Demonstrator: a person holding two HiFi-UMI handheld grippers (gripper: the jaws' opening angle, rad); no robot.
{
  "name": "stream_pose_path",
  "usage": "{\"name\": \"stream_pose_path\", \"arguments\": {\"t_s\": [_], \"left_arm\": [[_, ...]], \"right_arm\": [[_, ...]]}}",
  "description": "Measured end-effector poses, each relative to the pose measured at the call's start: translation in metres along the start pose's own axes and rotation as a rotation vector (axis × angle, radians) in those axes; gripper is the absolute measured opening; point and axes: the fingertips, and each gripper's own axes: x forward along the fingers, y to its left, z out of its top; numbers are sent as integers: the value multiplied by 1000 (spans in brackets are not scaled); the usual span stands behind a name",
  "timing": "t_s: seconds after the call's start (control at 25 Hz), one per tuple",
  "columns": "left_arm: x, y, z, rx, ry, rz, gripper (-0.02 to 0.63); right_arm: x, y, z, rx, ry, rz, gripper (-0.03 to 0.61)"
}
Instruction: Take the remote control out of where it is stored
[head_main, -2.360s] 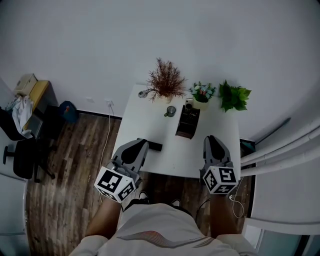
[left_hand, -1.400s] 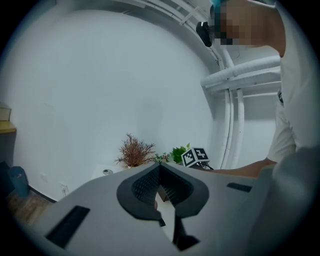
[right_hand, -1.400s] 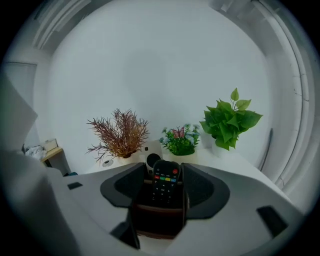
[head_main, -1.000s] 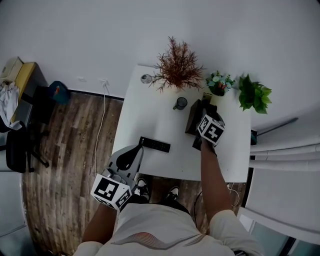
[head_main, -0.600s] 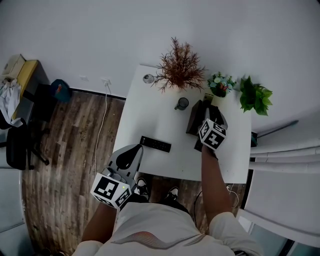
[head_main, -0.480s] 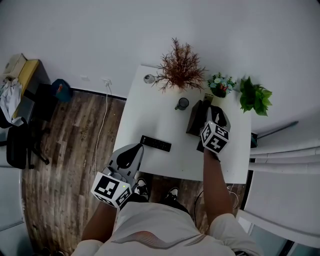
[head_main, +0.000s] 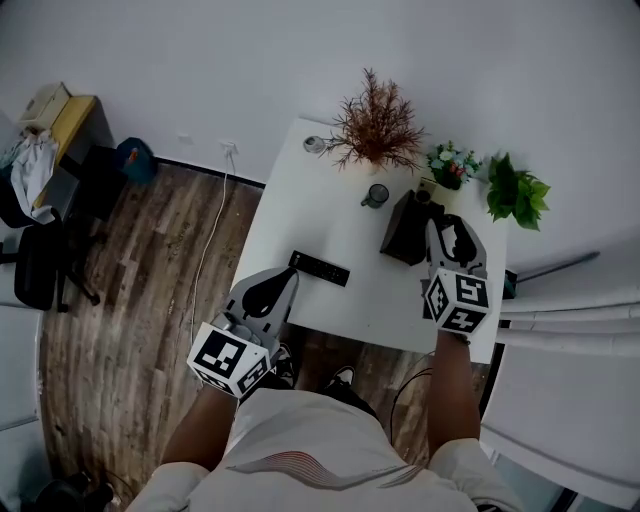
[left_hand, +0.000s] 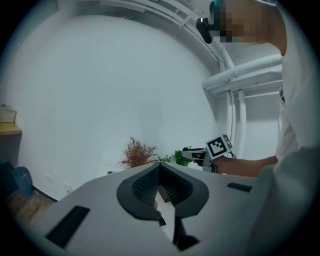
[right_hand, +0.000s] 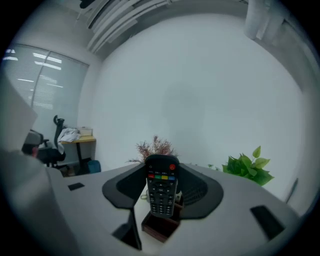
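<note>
- Right gripper view: the right gripper (right_hand: 162, 169), its jaws having just been closing, is clamping the remote control (right_hand: 161, 192) upright by its sides at frame centre. The remote's lower end is hanging at the mouth of the brown holder (right_hand: 160, 229) below.
- The pull-out looks to be the step in hand. Next it likely needs a straight rise until clear, then a bare patch to set down on.
- Left gripper view: the left gripper (left_hand: 160, 167) is sitting with its jaws together at the tips, gripping nothing.
- Head view: a second remote (head_main: 320, 268) is lying flat mid-frame on the white table (head_main: 300, 205), well apart from the holder.
- A mug (head_main: 377, 195), a dried shrub (head_main: 375, 125) and a leafy plant (head_main: 515, 190) are lining the far edge. A wooden floor (head_main: 130, 280) and a desk (head_main: 75, 115) are filling the left.
</note>
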Motion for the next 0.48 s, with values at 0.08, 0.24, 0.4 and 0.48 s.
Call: {"name": "stream_pose_path", "arguments": {"t_s": [0.08, 0.24, 0.4, 0.48], "left_arm": [[-5, 1, -1, -7, -8, 15, 9], [-18, 5, -4, -17, -15, 47, 9], [-29, 6, -10, -28, -11, 68, 9], [-33, 6, -12, -35, -11, 79, 9]], "right_arm": [[-12, 23, -7, -102, 44, 86, 206], [-28, 73, -46, -265, 175, 269, 206], [-42, 115, -100, -339, 330, 456, 206], [-47, 131, -118, -398, 376, 518, 205]]}}
